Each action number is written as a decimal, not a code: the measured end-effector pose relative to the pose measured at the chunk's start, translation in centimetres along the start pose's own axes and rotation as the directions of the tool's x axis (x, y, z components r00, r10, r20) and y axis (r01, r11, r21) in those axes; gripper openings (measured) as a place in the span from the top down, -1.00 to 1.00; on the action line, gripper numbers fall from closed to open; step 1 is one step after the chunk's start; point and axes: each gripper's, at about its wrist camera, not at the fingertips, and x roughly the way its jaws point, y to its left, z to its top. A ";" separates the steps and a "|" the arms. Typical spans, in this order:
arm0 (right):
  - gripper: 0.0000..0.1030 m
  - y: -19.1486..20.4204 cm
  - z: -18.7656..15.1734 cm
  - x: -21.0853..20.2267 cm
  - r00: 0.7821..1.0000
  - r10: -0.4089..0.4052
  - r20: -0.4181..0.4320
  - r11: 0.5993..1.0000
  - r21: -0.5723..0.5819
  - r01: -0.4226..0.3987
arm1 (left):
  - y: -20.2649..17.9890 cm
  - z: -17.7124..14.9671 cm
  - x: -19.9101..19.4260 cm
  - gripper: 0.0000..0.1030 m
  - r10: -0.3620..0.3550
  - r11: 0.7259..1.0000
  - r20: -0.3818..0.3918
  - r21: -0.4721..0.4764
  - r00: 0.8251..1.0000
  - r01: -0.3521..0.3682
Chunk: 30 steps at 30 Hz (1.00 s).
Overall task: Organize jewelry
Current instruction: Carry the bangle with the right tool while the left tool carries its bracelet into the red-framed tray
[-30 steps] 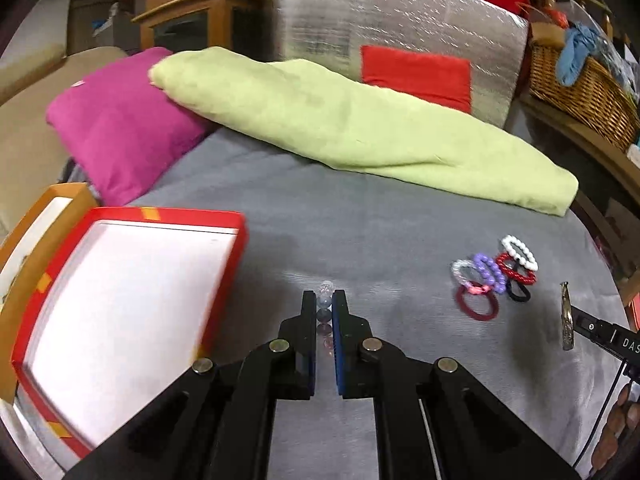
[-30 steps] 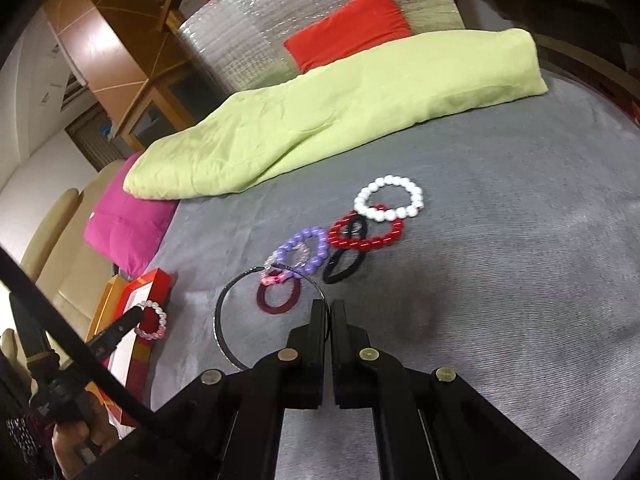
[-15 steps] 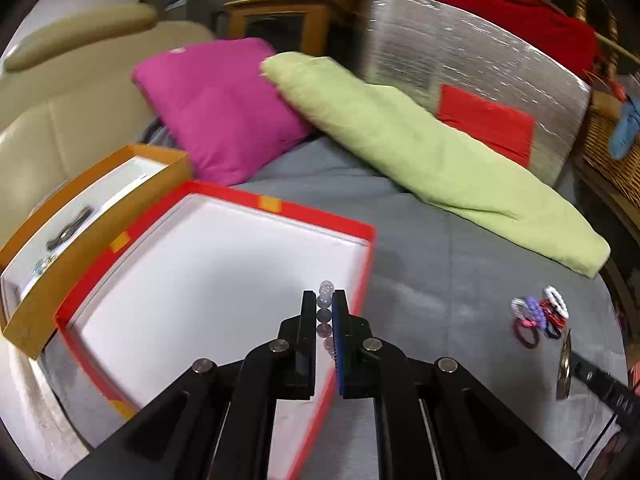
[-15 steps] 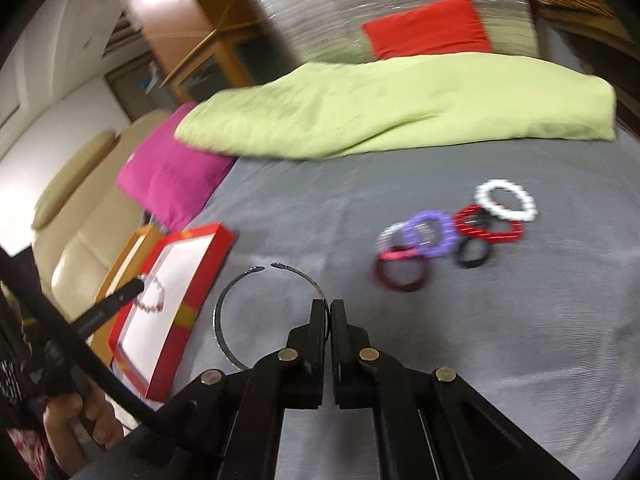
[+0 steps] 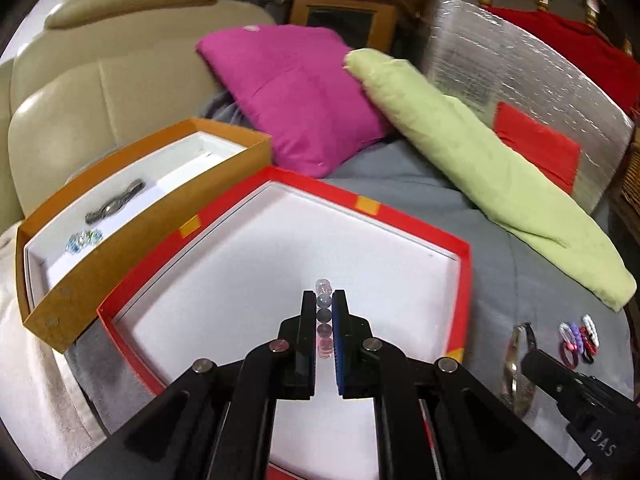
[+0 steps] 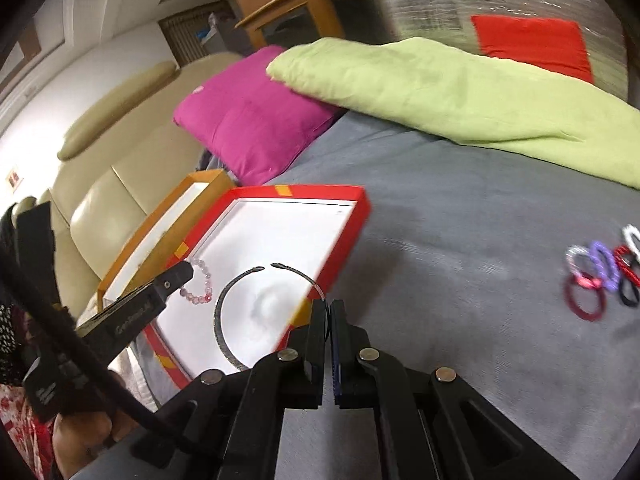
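Grey bed [image 6: 460,240] beside beige sofa [image 5: 80,100]; left gripper [image 5: 324,308] clamped on beaded bracelet [image 5: 324,300], right gripper [image 6: 329,312] on open bangle [image 6: 256,312], above red box [image 5: 400,220]

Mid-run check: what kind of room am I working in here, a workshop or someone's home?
Most likely a home, a bedroom or living space. The work surface is a bed or couch under a grey cover, with a magenta cushion and a green pillow on it, and a beige padded sofa alongside.
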 end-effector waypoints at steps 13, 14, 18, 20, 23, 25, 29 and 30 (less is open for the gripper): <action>0.94 4.9 1.3 6.4 0.996 -0.046 -0.074 0.993 -0.116 0.037 | 3.2 0.8 1.5 0.85 0.060 0.992 -0.028 -0.114 0.998 -0.063; 0.94 5.2 1.3 6.7 0.996 -0.049 -0.077 0.992 -0.123 0.040 | 3.3 0.8 1.6 0.85 0.067 0.991 -0.031 -0.115 0.997 -0.071; 0.94 6.0 1.2 7.6 0.993 -0.066 -0.098 0.987 -0.151 0.051 | 3.8 0.8 1.9 0.85 0.077 0.988 -0.042 -0.127 0.996 -0.082; 0.94 6.3 1.1 8.0 0.991 -0.075 -0.107 0.985 -0.165 0.057 | 4.0 0.9 2.1 0.85 0.079 0.987 -0.047 -0.133 0.996 -0.085; 0.94 6.5 0.9 8.5 0.988 -0.087 -0.124 0.982 -0.176 0.065 | 4.4 0.9 2.3 0.85 0.083 0.985 -0.056 -0.146 0.995 -0.090; 0.94 6.6 0.8 8.6 0.988 -0.093 -0.127 0.981 -0.179 0.069 | 4.5 0.9 2.3 0.85 0.084 0.984 -0.057 -0.152 0.995 -0.092; 0.94 6.7 0.8 8.6 0.986 -0.105 -0.129 0.979 -0.187 0.080 | 4.5 0.9 2.3 0.85 0.085 0.984 -0.055 -0.153 0.995 -0.093; 0.94 6.8 0.8 8.6 0.985 -0.109 -0.130 0.979 -0.188 0.084 | 4.5 0.9 2.4 0.85 0.085 0.984 -0.058 -0.152 0.995 -0.093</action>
